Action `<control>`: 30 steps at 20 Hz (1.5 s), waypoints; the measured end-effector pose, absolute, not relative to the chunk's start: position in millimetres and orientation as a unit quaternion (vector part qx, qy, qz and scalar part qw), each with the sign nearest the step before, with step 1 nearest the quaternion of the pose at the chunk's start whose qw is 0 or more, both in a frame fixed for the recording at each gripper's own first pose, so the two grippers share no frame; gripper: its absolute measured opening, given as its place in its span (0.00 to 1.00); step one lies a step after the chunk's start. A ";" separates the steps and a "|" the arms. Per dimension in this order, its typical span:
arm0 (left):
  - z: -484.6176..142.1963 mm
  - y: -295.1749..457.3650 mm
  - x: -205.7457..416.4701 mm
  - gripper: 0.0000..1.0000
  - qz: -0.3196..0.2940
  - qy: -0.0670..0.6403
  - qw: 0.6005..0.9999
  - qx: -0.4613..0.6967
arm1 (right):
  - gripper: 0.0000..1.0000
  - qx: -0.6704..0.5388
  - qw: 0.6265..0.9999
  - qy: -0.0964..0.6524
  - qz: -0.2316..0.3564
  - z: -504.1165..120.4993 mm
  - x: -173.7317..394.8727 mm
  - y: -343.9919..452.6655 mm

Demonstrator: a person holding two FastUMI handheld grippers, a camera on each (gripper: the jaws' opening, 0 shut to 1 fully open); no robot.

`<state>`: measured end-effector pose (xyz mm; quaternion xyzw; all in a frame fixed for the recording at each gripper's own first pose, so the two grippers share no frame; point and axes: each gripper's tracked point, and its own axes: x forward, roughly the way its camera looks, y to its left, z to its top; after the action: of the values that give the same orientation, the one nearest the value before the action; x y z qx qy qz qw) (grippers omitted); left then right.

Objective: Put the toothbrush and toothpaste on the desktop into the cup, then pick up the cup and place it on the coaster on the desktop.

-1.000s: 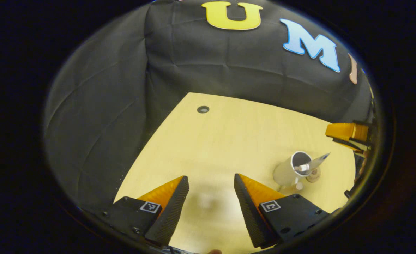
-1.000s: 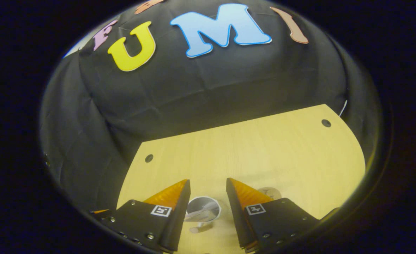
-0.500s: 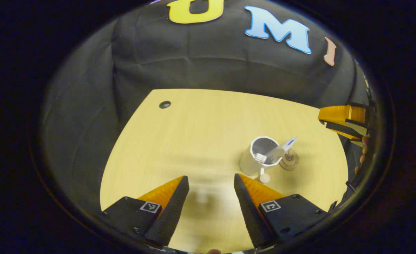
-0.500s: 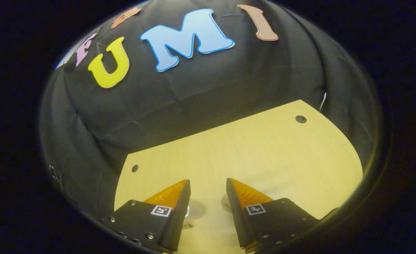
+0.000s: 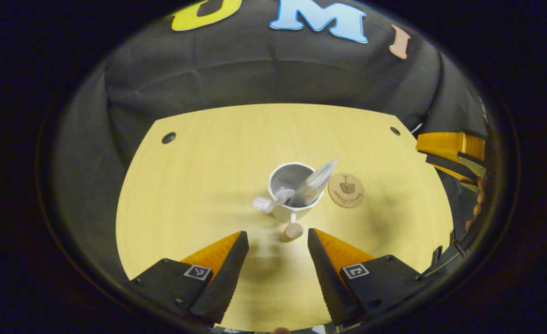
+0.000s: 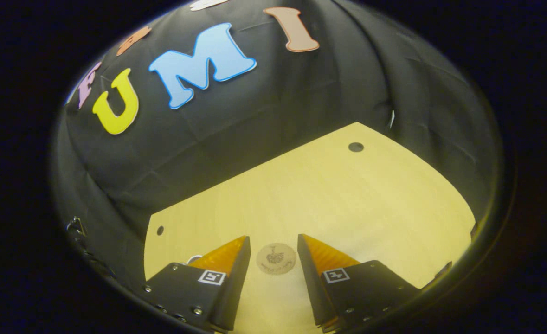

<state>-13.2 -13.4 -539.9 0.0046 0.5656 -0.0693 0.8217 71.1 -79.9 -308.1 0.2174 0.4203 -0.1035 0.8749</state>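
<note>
Left gripper view: the cup (image 5: 292,192) stands upright near the middle of the desktop (image 5: 199,185), mouth open to the camera, a short way ahead of the left gripper (image 5: 278,250). That gripper's fingers are spread apart with nothing between them; bare wood shows in the gap. The toothpaste (image 5: 314,185) sits in the cup, long axis tilted, flat crimped end up and leaning toward the coaster side, over the rim. The toothbrush (image 5: 273,200) is also in the cup, its head poking over the near-left rim and pointing left; its handle runs down inside, mostly hidden. A small round knob-like piece (image 5: 293,230) lies just in front of the cup on a thin stem; I cannot tell what it belongs to. The coaster (image 5: 346,190), a round disc with a dark printed motif, lies flat just beside the cup on its right, close but apart from it. The cup rests on the desktop, not on the coaster. At the far right edge the right gripper (image 5: 449,155) shows, raised above the desk, with fingers of a hand (image 5: 478,199) below it. Right gripper view: the right gripper (image 6: 273,260) is held open, fingers well apart, and the coaster (image 6: 276,258) appears on the desktop (image 6: 347,199) framed in the gap between them, untouched.
</note>
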 end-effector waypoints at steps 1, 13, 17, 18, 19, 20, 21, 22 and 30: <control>-544.8 -17.6 -12.0 0.87 -0.071 0.572 0.817 0.008 | 0.61 0.218 0.874 0.419 -0.111 -311.3 67.9 -88.5; -596.0 -30.7 -3.6 0.87 -0.078 0.626 0.775 0.026 | 0.61 0.239 0.860 0.417 -0.174 -322.9 40.6 -138.1; -607.1 -30.4 -3.1 0.87 -0.077 0.639 0.764 0.033 | 0.61 0.243 0.855 0.423 -0.179 -329.5 40.4 -140.9; -610.6 -31.2 -3.4 0.87 -0.078 0.644 0.760 0.035 | 0.61 0.244 0.853 0.424 -0.180 -332.1 40.9 -140.4; -615.2 -30.8 -6.3 0.92 -0.080 0.650 0.755 0.037 | 0.61 0.244 0.852 0.425 -0.182 -333.6 41.3 -140.7; -616.7 -31.4 -7.4 0.92 -0.081 0.654 0.751 0.036 | 0.61 0.246 0.851 0.426 -0.183 -334.6 40.6 -142.1; -619.2 -32.7 -7.3 0.89 -0.081 0.656 0.749 0.034 | 0.61 0.248 0.850 0.427 -0.183 -336.0 40.5 -141.9; -620.4 -34.0 -7.3 0.69 -0.080 0.659 0.747 0.032 | 0.61 0.249 0.849 0.429 -0.184 -337.7 40.5 -141.8; -625.4 -30.6 0.4 0.36 -0.069 0.655 0.752 0.035 | 0.61 0.252 0.843 0.435 -0.192 -340.8 36.3 -142.9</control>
<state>0.4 -30.6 -625.4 0.0347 0.6549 -0.0689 0.7517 36.3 -142.9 -340.8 0.2521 0.4354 -0.1920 0.8426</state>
